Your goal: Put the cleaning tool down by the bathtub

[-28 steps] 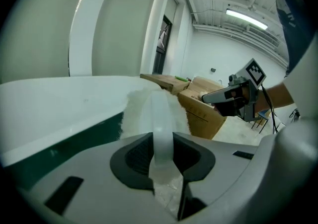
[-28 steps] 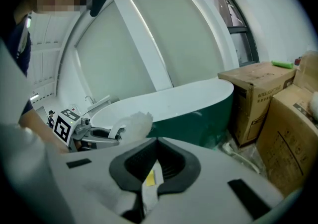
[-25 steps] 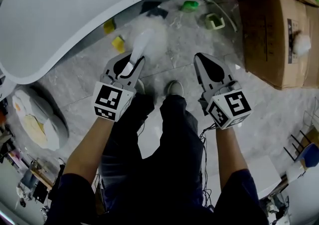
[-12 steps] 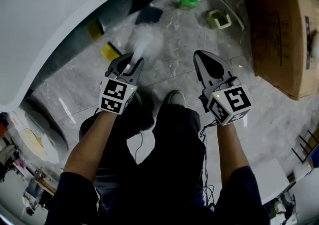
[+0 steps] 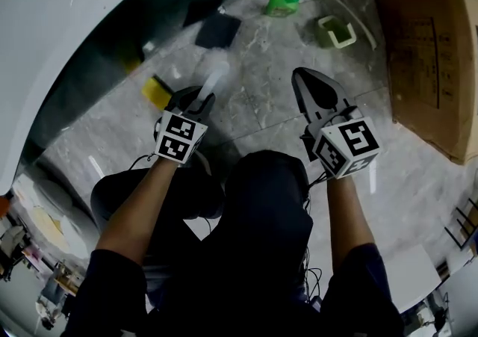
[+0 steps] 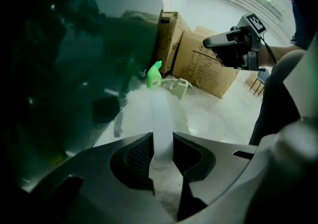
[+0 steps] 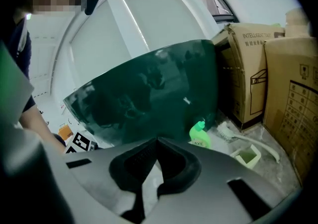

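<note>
- Bathtub point(image 5: 60, 36): fills the ground left of the cleaning tool point(image 5: 214, 78). It looms much larger than 1 second ago, because the person has crouched and the head view has dropped.
- Cardboard box point(image 5: 433, 51): well to the tool's right, past the right gripper; it plays no part.
- Left gripper point(image 5: 196, 100): its 2 jaws are clamped on the tool's white handle, 1 on each side. It has sunk toward the floor with the same grip. The tool points ahead and down, but whether its tip touches the tiles cannot be told.
- Right gripper point(image 5: 308, 81): right of the tool, jaws closed on nothing. It has come down alongside.
- Yellow sponge point(image 5: 157, 92): just left of the tool. A dark pad point(image 5: 216, 29) lies beyond its tip, and a green bottle point(image 5: 282, 4) farther ahead and right.
- Reading: the tool is not yet set down, and the lowering looks nearly done. Bare floor by the tub is within reach for the release.
</note>
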`<state>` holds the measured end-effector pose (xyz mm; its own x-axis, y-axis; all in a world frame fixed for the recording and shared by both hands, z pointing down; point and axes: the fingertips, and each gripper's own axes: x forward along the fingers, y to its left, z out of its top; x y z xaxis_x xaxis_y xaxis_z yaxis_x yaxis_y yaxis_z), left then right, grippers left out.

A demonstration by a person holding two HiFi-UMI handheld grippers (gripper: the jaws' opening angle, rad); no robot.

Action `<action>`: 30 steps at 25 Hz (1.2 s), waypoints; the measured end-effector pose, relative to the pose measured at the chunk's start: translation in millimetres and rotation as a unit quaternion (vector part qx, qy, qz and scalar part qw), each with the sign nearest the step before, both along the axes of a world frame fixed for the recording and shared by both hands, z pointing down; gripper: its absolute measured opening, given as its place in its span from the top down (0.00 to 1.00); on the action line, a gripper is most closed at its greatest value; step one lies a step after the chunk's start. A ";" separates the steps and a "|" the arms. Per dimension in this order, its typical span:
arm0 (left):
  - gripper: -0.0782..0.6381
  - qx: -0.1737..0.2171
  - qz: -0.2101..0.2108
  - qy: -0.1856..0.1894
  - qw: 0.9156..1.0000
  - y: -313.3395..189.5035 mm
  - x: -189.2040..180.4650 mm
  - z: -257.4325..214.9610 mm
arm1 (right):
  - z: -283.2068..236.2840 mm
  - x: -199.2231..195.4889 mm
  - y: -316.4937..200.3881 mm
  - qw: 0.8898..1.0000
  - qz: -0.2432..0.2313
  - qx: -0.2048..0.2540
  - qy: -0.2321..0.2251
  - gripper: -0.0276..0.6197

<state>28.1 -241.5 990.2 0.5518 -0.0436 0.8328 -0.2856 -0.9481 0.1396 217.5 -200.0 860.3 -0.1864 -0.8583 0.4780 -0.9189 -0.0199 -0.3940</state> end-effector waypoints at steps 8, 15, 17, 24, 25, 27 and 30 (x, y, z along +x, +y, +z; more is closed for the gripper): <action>0.73 -0.015 0.012 -0.044 0.999 4.7 -16.5 74.1 | 29.4 10.4 -4.1 1.000 -0.001 0.004 0.005 0.95; 0.73 -0.039 -0.003 -0.083 0.996 4.8 -28.3 120.4 | 52.3 15.7 -5.1 1.000 -0.002 -0.005 0.005 0.95; 0.73 -0.052 -0.004 -0.088 0.995 6.2 -29.3 130.9 | 56.5 15.0 -4.9 1.000 -0.003 -0.007 0.006 0.95; 0.73 -0.054 0.013 -0.103 0.993 6.0 -24.4 157.5 | 67.7 16.4 -8.3 1.000 -0.004 -0.010 0.004 0.95; 0.73 -0.053 0.012 -0.104 0.993 5.6 -23.1 159.8 | 69.1 16.0 -8.7 1.000 -0.005 -0.010 0.003 0.95; 0.73 -0.052 0.008 -0.107 0.993 5.4 -21.9 164.6 | 72.2 15.6 -8.3 1.000 -0.008 -0.010 0.001 0.95; 0.73 -0.051 0.007 -0.114 0.992 8.3 -22.8 170.7 | 77.3 17.4 -5.5 1.000 -0.011 -0.013 0.001 0.95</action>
<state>5.3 -233.1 1160.9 0.3480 0.0528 0.9360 -0.3079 -0.9366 0.1673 234.9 -205.5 937.5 -0.2039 -0.8413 0.5006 -0.9201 -0.0099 -0.3915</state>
